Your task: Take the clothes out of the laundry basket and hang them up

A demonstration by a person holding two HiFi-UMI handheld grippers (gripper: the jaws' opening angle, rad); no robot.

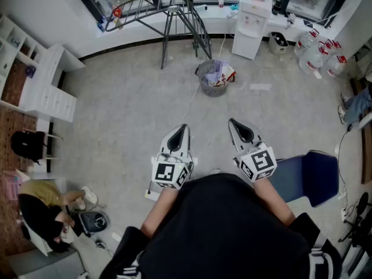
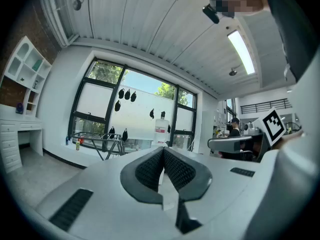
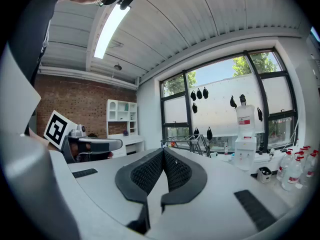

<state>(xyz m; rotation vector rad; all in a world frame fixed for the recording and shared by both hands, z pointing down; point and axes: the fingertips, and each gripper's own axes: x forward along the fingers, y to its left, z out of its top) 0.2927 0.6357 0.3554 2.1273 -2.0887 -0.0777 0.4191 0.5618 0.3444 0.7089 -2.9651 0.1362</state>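
Note:
A grey mesh laundry basket (image 1: 213,78) with pale clothes in it stands on the floor, well ahead of me. Behind it is a metal drying rack (image 1: 156,6) by the window, also seen as the drying rack (image 2: 97,140) and the drying rack (image 3: 192,144). My left gripper (image 1: 185,126) and right gripper (image 1: 231,121) are held side by side at waist height, pointing level toward the basket and far short of it. Both are shut with nothing between the pads. In the left gripper view the left gripper (image 2: 163,150) has its pads together; the right gripper (image 3: 163,151) looks the same.
A water dispenser (image 1: 253,17) and several water bottles (image 1: 318,54) stand at the back right. White shelves and drawers (image 1: 43,86) line the left wall. A blue chair (image 1: 308,176) is close on my right. A seated person (image 1: 43,211) is at the lower left.

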